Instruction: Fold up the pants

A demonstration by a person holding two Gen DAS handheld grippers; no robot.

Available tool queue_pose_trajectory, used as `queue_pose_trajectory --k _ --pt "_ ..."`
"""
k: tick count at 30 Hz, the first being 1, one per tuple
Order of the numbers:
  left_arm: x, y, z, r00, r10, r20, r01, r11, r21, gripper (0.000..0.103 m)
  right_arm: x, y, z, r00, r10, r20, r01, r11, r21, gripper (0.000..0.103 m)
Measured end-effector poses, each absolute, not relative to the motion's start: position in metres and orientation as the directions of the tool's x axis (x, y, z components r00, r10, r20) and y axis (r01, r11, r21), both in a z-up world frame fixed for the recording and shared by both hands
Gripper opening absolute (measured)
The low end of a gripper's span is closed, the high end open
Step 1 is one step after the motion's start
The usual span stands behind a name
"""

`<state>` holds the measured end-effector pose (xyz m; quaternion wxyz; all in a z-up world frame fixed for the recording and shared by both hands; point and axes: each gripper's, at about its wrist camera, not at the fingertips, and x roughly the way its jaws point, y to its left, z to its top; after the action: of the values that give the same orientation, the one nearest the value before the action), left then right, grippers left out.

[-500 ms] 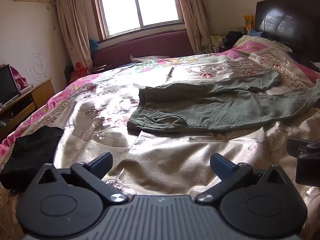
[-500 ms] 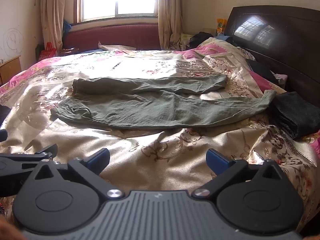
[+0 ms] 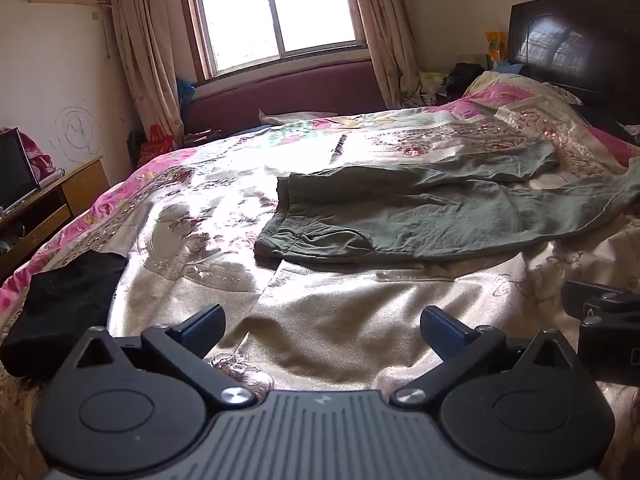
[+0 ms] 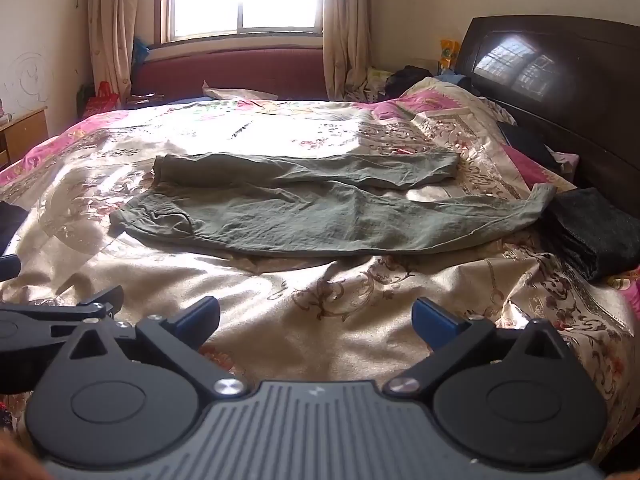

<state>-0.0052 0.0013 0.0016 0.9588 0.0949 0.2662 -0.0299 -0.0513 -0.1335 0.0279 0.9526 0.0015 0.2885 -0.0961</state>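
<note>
Both the left gripper (image 3: 320,322) and the right gripper (image 4: 316,316) hang released with jaws spread wide, side by side and level over the near edge of the bed (image 4: 360,320), holding nothing and well short of the pants (image 4: 304,216). The pants lie flat across the middle of the bed, waist to the left, legs splayed apart to the right. Risk: the glossy bedspread (image 3: 200,216) may bunch into a pinch with the cloth, and the far leg's cuff sits close to a dark folded garment (image 4: 596,232) at right.
</note>
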Motion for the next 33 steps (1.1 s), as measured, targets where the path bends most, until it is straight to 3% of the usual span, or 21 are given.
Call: queue_pose_trajectory --k 33 --pt "-0.0110 0.0063 0.0098 0.859 -0.005 -0.512 0.107 0.979 0.171 0.103 -0.0574 -0.1302 0.0334 0.826 -0.173 -0.537 0.175 0.983 -0.048 0.101"
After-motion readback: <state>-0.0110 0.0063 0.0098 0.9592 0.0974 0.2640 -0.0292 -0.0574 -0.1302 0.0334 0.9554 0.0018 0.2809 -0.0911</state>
